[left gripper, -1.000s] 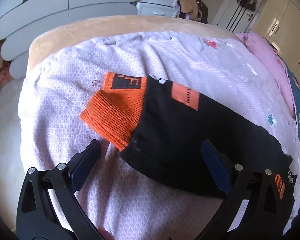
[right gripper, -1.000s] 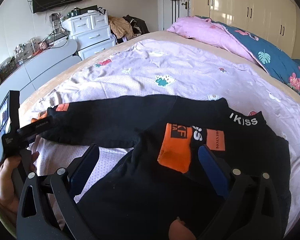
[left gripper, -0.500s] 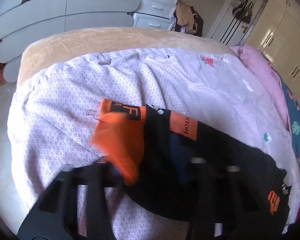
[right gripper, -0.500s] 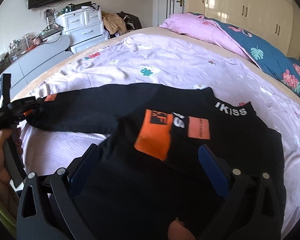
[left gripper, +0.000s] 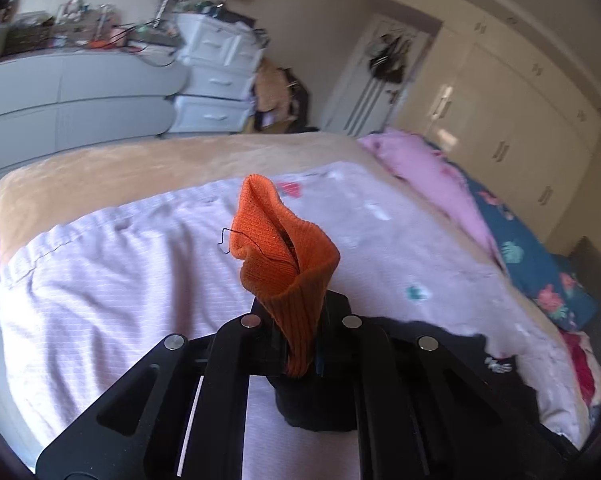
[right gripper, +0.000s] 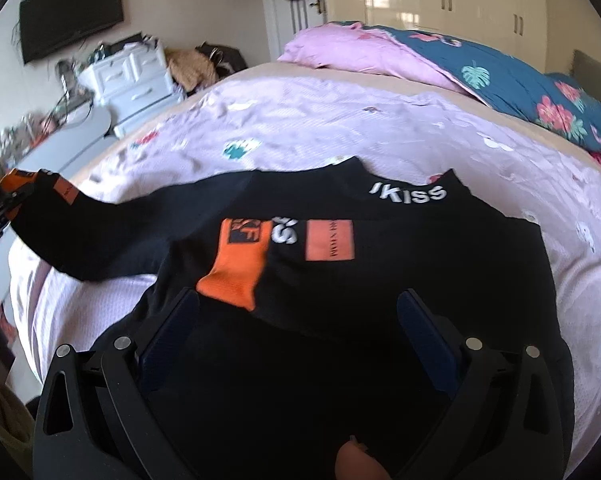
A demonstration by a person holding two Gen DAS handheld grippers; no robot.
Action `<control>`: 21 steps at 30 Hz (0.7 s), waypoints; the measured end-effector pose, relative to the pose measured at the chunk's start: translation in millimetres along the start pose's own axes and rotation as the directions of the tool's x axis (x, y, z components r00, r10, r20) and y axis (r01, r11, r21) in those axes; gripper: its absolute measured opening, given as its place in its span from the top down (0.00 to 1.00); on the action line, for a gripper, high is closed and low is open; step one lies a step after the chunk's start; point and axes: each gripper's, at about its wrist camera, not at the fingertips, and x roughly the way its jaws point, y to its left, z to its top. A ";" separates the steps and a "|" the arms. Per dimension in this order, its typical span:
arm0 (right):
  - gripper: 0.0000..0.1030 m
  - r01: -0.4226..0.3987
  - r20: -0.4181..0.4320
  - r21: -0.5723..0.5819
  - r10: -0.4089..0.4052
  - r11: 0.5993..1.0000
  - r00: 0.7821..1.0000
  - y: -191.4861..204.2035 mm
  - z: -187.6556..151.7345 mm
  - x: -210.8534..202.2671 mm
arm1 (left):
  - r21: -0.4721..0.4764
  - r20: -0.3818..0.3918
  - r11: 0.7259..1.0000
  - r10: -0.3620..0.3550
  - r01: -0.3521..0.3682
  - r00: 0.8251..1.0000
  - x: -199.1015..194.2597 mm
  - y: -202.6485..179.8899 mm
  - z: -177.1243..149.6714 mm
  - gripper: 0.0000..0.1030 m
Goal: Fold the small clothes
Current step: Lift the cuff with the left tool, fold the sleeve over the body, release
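Since a second ago the left gripper (left gripper: 300, 344) has gone from spread wide over the sleeve to pressed together on its orange cuff (left gripper: 284, 256), and the cuff has come up off the sheet. It now stands bunched above the jaws at the centre of the left wrist view, a loose black thread trailing from it, with the black sleeve (left gripper: 312, 408) hanging just below the fingers. In the right wrist view that same gripper (right gripper: 0, 208) shows at the far left edge, the sleeve stretching from it toward the middle of the frame.

The right gripper (right gripper: 296, 332) is spread, nothing between its blue pads (right gripper: 428, 336), and it hangs over the lower part of the black sweater (right gripper: 380, 280) (the white "KISS" lettering sits at the collar, upper centre). The other sleeve lies folded across the chest, its orange cuff (right gripper: 236, 276) just above the left pad.

The sweater lies on a pale lilac bedsheet (right gripper: 300, 128). A pink pillow (right gripper: 360, 52) and a floral teal quilt (right gripper: 532, 84) fill the upper right, white drawers (right gripper: 128, 76) the upper left.
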 end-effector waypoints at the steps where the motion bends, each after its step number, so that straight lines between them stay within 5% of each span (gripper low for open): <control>1: 0.04 -0.001 0.006 0.019 0.001 1.000 1.000 -5.9 0.9 -1.3 | 0.009 0.000 1.000 -0.020 0.020 1.000 -3.3 -7.8 0.8 0.97; 14: 0.04 0.029 0.083 0.154 -0.042 0.988 0.996 -64.9 16.7 -40.2 | 0.116 -0.024 0.979 -0.168 0.169 0.986 -16.6 -104.6 -5.6 0.97; 21: 0.04 0.039 0.099 0.235 -0.064 0.971 0.993 -99.8 19.6 -61.2 | 0.156 -0.085 0.946 -0.275 0.285 0.958 -16.3 -155.8 -18.2 0.97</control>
